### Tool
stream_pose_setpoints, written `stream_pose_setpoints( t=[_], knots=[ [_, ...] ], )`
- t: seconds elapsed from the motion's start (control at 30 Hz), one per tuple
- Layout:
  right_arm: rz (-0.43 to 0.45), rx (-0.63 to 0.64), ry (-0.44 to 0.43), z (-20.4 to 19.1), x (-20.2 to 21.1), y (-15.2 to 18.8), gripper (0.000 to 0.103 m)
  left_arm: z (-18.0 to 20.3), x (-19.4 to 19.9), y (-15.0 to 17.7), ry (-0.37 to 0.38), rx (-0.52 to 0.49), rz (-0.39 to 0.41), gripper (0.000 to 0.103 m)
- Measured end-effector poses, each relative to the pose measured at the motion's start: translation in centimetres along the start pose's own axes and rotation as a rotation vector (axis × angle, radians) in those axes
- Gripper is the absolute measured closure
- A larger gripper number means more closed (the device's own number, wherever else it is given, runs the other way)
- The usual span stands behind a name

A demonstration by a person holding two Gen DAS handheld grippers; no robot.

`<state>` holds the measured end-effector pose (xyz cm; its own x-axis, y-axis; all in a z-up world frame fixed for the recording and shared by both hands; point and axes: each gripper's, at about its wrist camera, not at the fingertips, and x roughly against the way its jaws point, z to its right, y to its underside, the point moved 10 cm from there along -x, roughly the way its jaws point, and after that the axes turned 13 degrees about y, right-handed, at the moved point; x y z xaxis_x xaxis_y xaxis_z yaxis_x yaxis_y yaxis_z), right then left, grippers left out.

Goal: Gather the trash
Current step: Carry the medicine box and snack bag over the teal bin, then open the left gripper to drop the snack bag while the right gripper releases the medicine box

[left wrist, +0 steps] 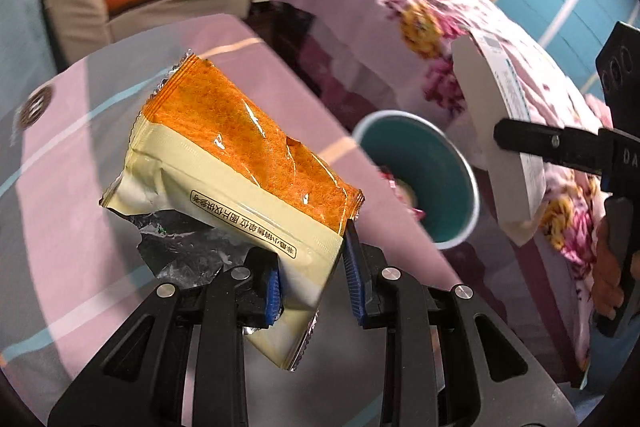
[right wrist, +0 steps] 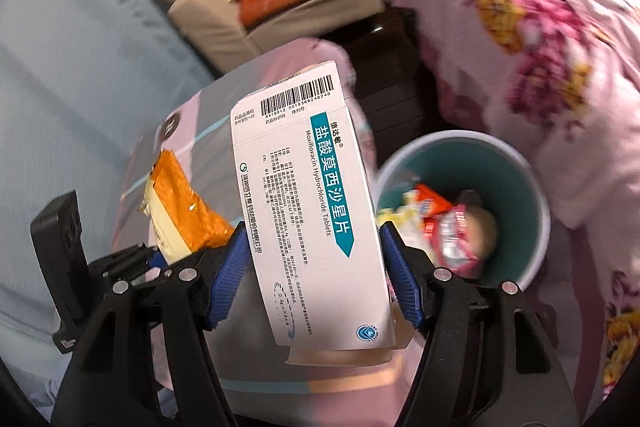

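The left gripper points steeply downward, its blue pads clamped on a snack wrapper. The right gripper points steeply downward beside it, jaws set wide, pads pressing both sides of a medicine box.

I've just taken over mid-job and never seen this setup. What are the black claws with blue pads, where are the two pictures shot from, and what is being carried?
No robot arm here: a person carries hand-held tongs, one per hand, each with a camera looking along its fingers. The left view shows the left tongs gripping an orange and cream snack wrapper. The right view shows the right tongs clamped on a white tablet box. Both hang over a pink patterned cloth. Beside it a teal-lined bin already holds wrappers.
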<state>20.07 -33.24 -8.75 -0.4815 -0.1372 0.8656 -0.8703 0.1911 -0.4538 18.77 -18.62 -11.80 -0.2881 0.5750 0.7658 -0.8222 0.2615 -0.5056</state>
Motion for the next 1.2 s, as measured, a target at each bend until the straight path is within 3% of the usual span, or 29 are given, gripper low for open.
stream_pose_setpoints(
  t=[0.27,0.77,0.83,0.9,0.97,1.03,1.2],
  knots=[
    [0.029,-0.116,0.033,8.0,1.1,-0.1,0.041,5.6,-5.1,-1.6,0.042,-0.087,-0.072,0.075],
    [-0.006,-0.228,0.071,15.5,0.0,0.2,0.041,12.3,-13.5,-3.2,0.12,-0.191,-0.191,0.072],
    [-0.01,-0.238,0.074,16.0,-0.1,0.2,0.041,12.6,-14.3,-3.3,0.122,-0.197,-0.199,0.065],
    [-0.012,-0.246,0.078,16.6,-0.3,0.1,0.041,12.8,-14.6,-3.3,0.123,-0.201,-0.203,0.046],
    [-0.015,-0.25,0.082,17.0,-0.4,0.0,0.041,12.6,-14.7,-3.6,0.102,-0.204,-0.187,0.017],
    [-0.017,-0.251,0.084,17.2,-0.5,0.0,0.041,12.3,-14.6,-4.0,0.08,-0.204,-0.167,0.012],
    [-0.026,-0.249,0.085,17.3,-0.9,-0.2,0.04,11.3,-14.7,-4.3,0.071,-0.17,-0.167,0.011]
  ],
)
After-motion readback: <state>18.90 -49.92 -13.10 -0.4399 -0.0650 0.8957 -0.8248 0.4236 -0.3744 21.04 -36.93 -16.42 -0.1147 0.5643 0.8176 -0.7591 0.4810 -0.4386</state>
